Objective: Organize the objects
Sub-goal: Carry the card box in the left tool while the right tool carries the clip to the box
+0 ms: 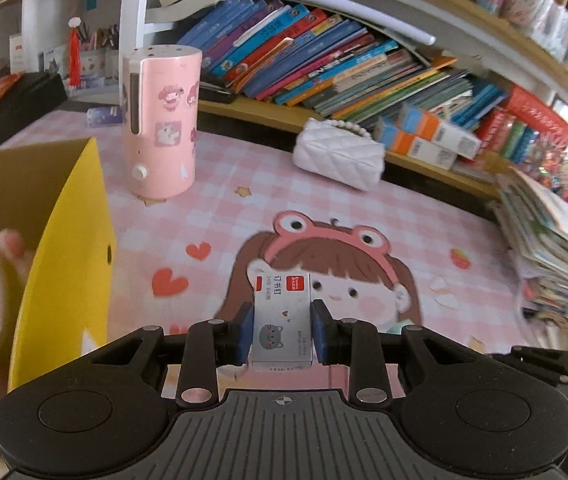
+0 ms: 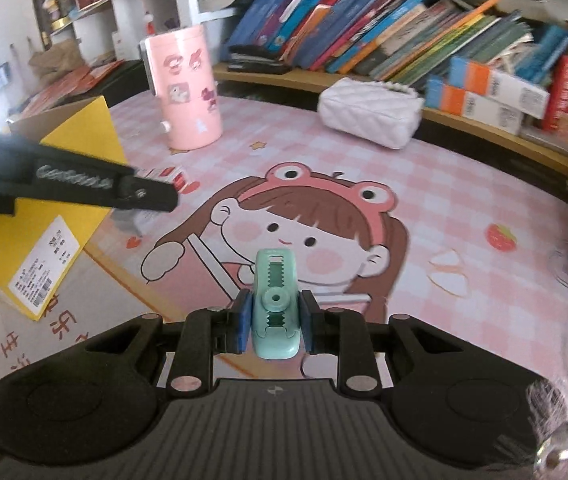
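The left tool (image 1: 282, 330) grips a staple box (image 1: 282, 320), the right tool (image 2: 274, 320) a mint correction-tape dispenser (image 2: 275, 308); the yellow cardboard box (image 1: 72, 248) stands left, nearer the left tool.

We look from just behind each hand-held gripper, along its fingers and down at a slant onto the tabletop (image 1: 212, 184), close above it. Both views face the bookshelf (image 2: 364, 80) at the top of frame and share the pink canister (image 1: 162, 120), white purse (image 2: 368, 114) and yellow box (image 1: 72, 240).
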`<state>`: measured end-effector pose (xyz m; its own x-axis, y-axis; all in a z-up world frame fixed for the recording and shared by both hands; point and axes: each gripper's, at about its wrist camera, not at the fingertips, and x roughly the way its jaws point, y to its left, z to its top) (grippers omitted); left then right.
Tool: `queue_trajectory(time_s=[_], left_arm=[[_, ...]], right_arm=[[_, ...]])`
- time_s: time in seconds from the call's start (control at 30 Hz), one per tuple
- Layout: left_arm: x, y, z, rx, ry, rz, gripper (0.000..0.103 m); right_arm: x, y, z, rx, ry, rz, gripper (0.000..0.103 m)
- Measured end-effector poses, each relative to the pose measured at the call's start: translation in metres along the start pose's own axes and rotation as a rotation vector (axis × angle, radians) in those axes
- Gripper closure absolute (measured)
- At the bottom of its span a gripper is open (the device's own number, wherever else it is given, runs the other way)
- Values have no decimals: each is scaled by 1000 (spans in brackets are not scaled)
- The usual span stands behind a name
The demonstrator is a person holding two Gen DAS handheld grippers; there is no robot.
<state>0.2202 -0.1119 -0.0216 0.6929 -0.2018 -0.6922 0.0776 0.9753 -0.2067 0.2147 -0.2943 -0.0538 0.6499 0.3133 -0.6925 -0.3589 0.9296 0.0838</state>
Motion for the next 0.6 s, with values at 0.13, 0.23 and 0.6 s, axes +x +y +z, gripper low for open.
queue_trajectory(time_s=[0.13,0.23,0.6], left_arm=[[-25,5,-18,-2,6,-43,75],[-44,10,-33,0,20,-75,75],[-94,43,-71,-16,36,-127,75]], right_arm=[[-22,6,-10,55,21,-59,80],[-35,8,-18,144,60,-81,80],[-76,54,-43,190,74,-123,80]])
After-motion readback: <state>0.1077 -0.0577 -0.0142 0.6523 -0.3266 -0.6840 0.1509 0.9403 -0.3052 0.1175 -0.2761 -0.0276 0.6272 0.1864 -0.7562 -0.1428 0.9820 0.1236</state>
